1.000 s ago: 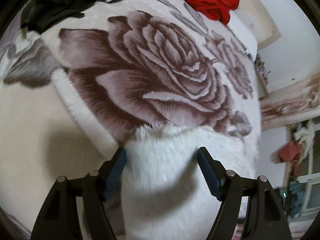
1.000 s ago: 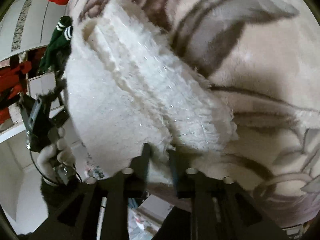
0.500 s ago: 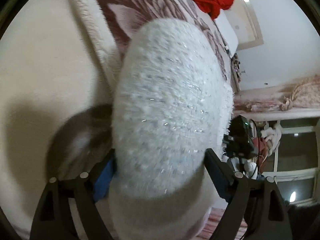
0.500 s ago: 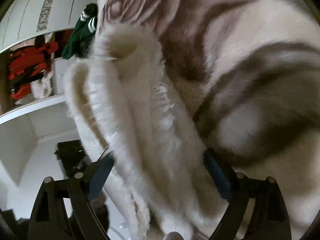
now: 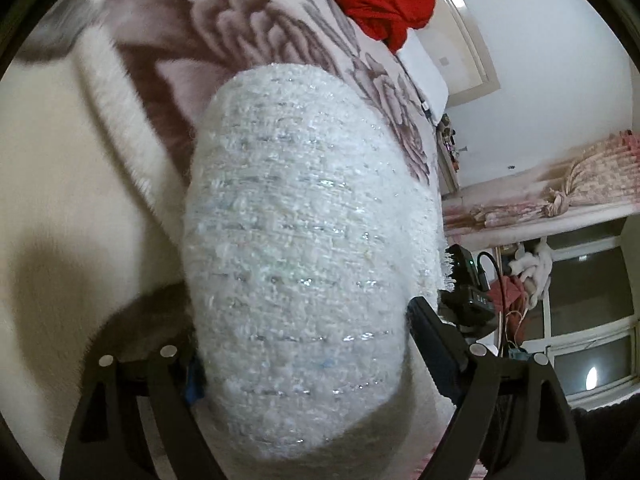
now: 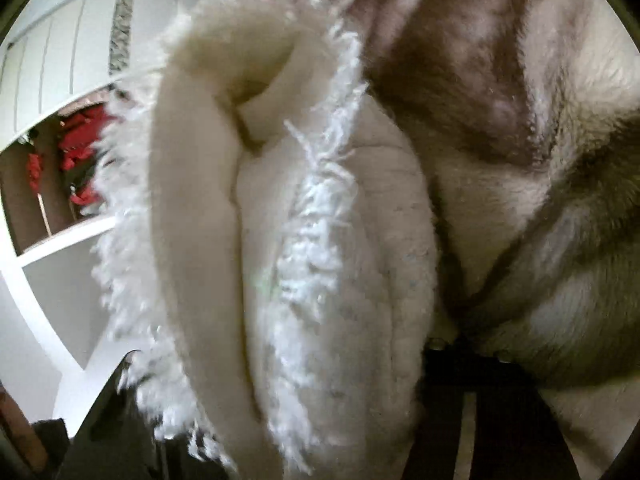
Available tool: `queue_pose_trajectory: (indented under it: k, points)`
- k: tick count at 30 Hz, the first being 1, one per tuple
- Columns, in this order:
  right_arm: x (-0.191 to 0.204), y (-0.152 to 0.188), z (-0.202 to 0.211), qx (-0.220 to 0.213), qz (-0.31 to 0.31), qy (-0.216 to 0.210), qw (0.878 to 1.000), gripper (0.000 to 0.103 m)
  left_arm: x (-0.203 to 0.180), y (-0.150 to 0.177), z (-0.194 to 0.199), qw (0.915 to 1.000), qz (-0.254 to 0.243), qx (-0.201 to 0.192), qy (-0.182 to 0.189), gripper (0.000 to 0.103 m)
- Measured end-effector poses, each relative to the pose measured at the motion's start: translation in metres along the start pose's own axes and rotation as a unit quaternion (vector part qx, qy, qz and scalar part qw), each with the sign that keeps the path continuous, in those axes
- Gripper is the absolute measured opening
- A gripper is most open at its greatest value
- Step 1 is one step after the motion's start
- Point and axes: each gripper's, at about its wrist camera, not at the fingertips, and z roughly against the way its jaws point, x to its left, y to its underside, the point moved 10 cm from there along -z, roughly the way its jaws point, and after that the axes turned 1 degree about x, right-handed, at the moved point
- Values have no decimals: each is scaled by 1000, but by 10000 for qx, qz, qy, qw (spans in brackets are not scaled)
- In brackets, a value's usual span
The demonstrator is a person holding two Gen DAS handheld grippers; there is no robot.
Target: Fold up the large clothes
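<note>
White fuzzy garment [image 5: 304, 240] bundled on the rose-print bed blanket [image 5: 256, 40], long axis running away from the left tool [image 5: 304, 356], which straddles it wide. Right tool [image 6: 280, 420] buried in folds; can't tell.

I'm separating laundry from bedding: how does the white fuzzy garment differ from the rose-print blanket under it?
The white garment is plain white with silvery threads running across it; the blanket is cream with large brown roses. The garment is bunched into a thick roll, while the blanket lies spread out beneath it. Both look soft and plush.
</note>
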Motion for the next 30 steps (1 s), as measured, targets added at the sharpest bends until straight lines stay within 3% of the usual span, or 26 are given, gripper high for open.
queue_pose_trajectory:
  k: [6, 11, 21, 30]
  points:
    - [30, -12, 21, -394, -39, -325, 9987, 56, -28, -37, -4, 9989, -452, 82, 28, 85]
    - [56, -53, 54, -805, 100, -375, 9960, 56, -60, -87, -33, 9965, -807, 176, 121, 85]
    - [79, -199, 136, -1619, 236, -198, 9863, 56, -103, -206, -132, 9898, -1327, 396, 322, 85]
    - [61, -333, 167, -1955, 165, 41, 9806, 56, -92, -280, -226, 9871, -1387, 699, 383, 85]
